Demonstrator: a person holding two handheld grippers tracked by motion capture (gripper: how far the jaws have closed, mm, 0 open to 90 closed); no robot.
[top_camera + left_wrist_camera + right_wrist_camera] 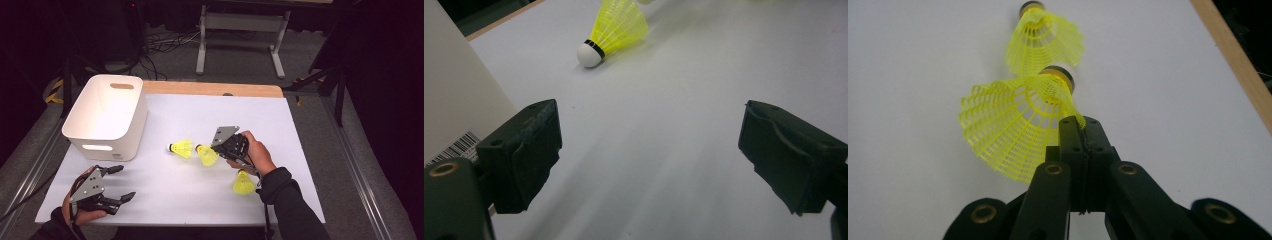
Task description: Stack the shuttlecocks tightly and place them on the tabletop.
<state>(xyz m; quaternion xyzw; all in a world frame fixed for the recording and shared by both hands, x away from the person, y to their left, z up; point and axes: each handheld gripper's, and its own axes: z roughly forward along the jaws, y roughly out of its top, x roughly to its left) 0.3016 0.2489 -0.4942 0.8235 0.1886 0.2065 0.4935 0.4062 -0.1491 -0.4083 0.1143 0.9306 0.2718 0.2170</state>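
Right gripper [216,150] at mid-counter, fingers [1071,145] pressed together, pinching the skirt edge of a yellow shuttlecock [206,155]; in the right gripper view the pinched shuttlecock [1015,125] fans out to the left of the closed fingers, cork pointing away. Just beyond it, a second shuttlecock [181,148], on its side, white cork toward the bin, near the pinched one but whether touching cannot be told. A third shuttlecock [243,183] close by the right hand [257,152], near the counter's front right. Left gripper [122,182] low at the front left corner of the counter [300,150], fingers [521,155] spread wide, nothing between them, aimed toward the second shuttlecock [616,30] well ahead. White bin [107,117] at the counter's left, back of the left gripper.
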